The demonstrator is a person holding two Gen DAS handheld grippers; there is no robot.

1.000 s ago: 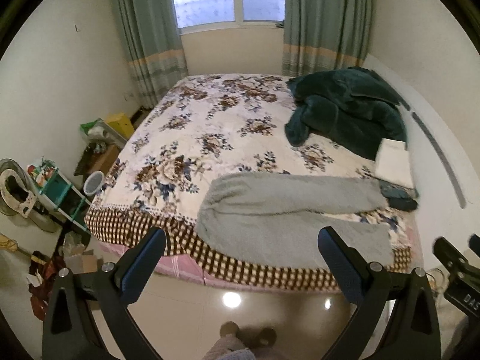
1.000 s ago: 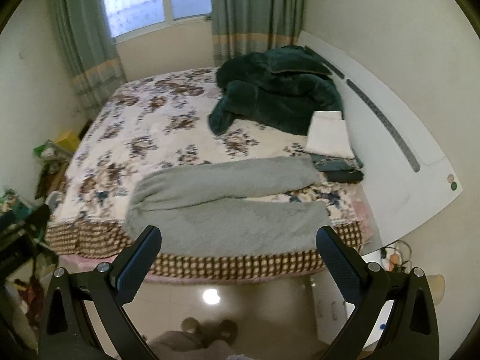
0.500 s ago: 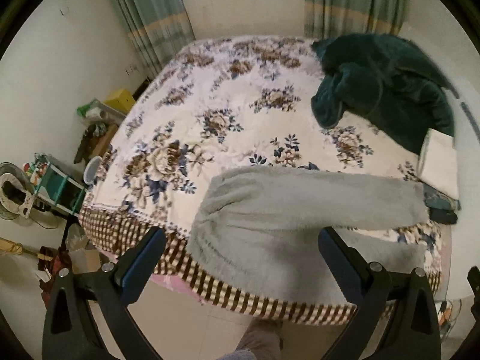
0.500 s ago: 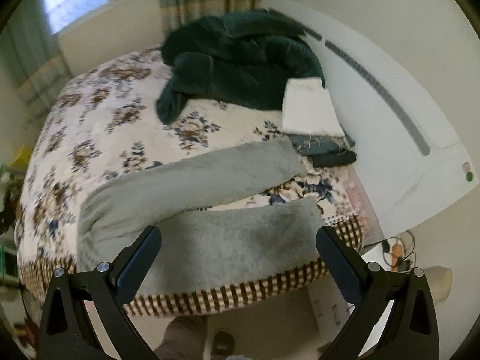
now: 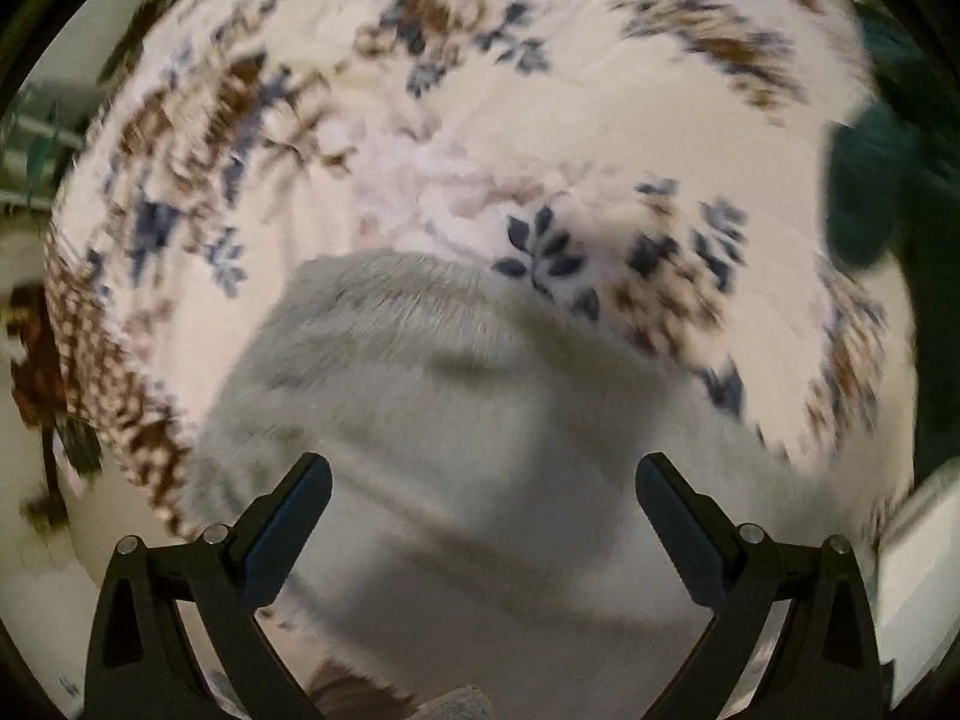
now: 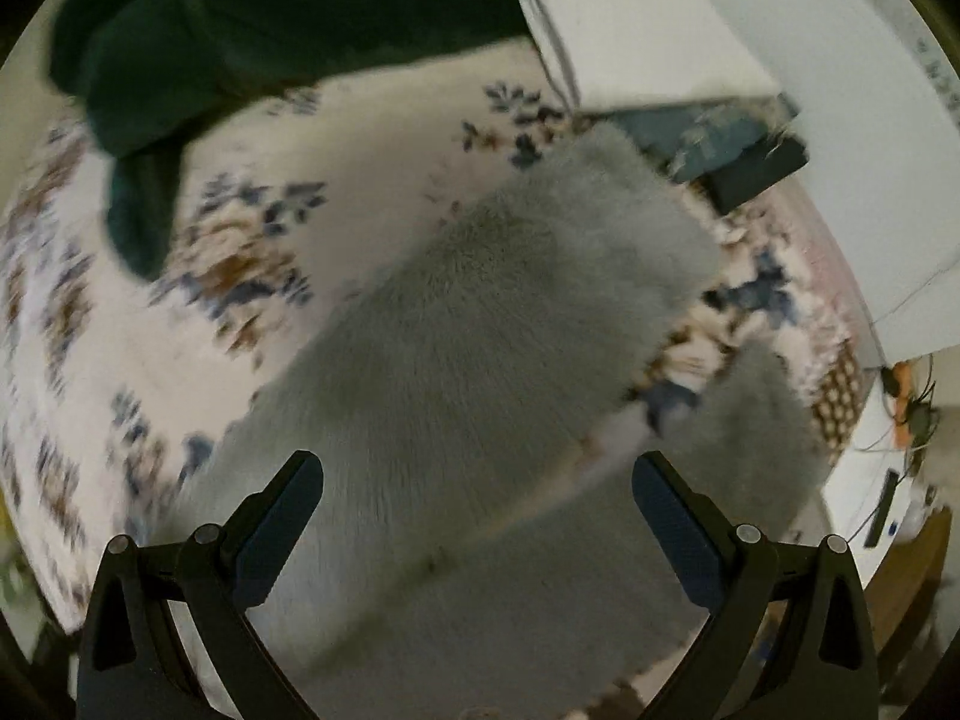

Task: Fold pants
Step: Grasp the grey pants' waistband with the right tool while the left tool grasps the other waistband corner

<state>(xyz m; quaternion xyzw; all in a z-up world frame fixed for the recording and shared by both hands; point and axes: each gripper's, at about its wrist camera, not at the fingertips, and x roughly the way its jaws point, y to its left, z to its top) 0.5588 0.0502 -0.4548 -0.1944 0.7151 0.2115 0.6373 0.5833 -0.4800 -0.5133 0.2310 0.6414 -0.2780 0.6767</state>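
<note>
Pants (image 5: 456, 420) of grey fleece lie flat on the floral bedspread (image 5: 420, 120), near its checkered edge, and I see only part of them in either view. My left gripper (image 5: 483, 474) hangs over the waist end, fingers spread wide with nothing between them. My right gripper (image 6: 477, 471) is likewise released, above the two legs (image 6: 492, 324). Motion blur smears the bedspread pattern and the room edges on the left view. Only the right view shows the leg cuffs, a white folded item (image 6: 630, 18), dark folded cloth (image 6: 738, 150) touching the far cuff, and the dark green blanket (image 6: 240, 30) clearly.
</note>
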